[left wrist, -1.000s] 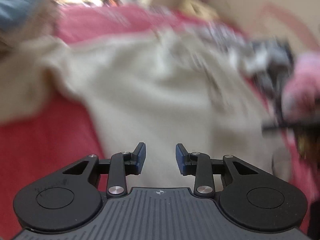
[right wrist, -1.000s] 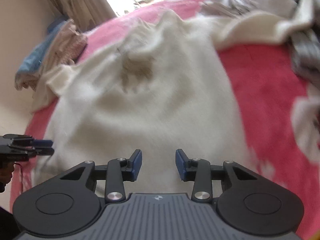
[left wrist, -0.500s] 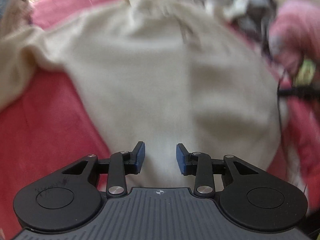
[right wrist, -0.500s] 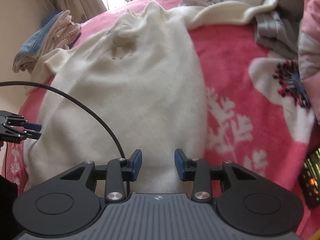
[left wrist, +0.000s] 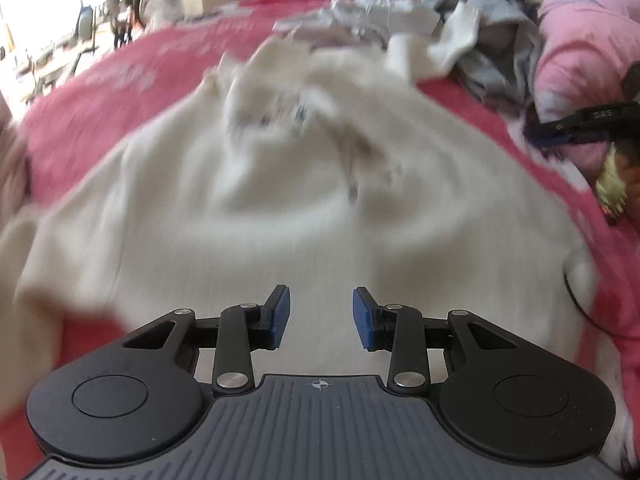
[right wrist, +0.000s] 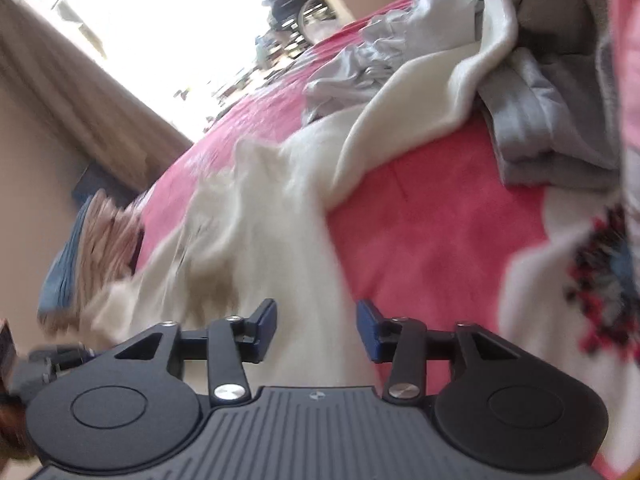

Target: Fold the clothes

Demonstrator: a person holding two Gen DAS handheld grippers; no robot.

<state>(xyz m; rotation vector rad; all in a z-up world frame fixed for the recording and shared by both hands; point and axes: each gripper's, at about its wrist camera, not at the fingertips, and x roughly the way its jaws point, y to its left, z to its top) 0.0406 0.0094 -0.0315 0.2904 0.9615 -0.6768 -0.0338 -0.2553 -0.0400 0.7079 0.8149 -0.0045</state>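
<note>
Two blue pads of the left gripper (left wrist: 320, 316) stand partly apart in the left wrist view, nothing pinched between them, above a cream sweater (left wrist: 280, 208) spread over a pink blanket (left wrist: 100, 112). Grey clothes (left wrist: 480, 40) are heaped at 1 o'clock; the right gripper's tip (left wrist: 560, 132) shows at 3 o'clock.

In the right wrist view, the right gripper (right wrist: 316, 326) has its jaws opening, empty, over the sweater's (right wrist: 280, 240) edge. Folded clothes (right wrist: 92, 248) sit at 9 o'clock, grey clothes (right wrist: 540, 100) at 1 o'clock.
</note>
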